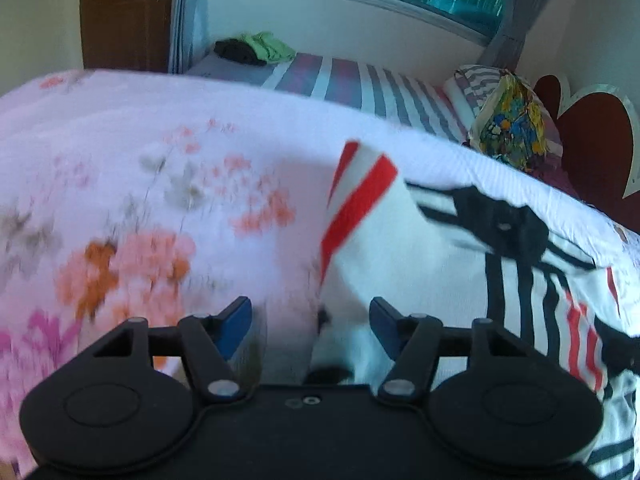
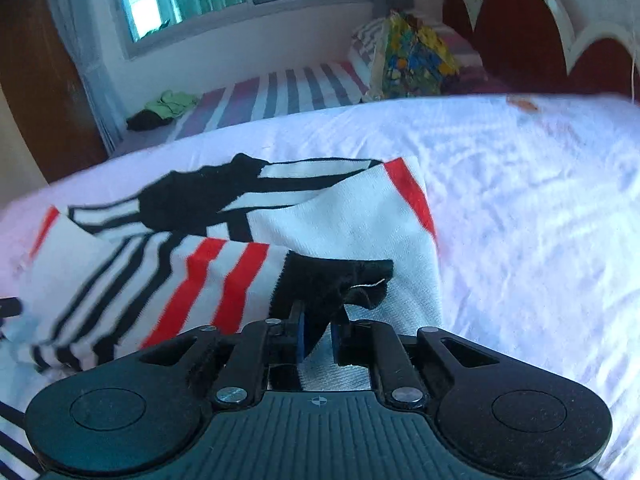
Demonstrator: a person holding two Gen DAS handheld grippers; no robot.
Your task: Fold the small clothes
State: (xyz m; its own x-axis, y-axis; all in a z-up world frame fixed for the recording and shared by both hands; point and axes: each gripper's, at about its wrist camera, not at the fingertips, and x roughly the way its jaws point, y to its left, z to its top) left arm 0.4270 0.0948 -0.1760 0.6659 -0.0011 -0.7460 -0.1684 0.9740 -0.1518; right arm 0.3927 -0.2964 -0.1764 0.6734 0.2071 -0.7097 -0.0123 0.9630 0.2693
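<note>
A small white garment (image 2: 328,216) with black and red stripes lies partly folded on a white floral bedsheet (image 2: 520,200). My right gripper (image 2: 318,334) is shut on a black edge of the garment (image 2: 332,284) and holds that part over the rest. In the left wrist view the same garment (image 1: 400,240) lies ahead and to the right, with a red-striped corner (image 1: 360,196) raised. My left gripper (image 1: 310,320) is open, its blue pads (image 1: 236,320) wide apart, with the garment's near edge between them.
A second bed with a striped sheet (image 1: 360,84) stands beyond, with a green and black clothes pile (image 1: 256,50) and a colourful pillow (image 1: 512,124). A red heart-shaped headboard (image 2: 520,28) is at the right. A brown door (image 1: 124,16) is at the left.
</note>
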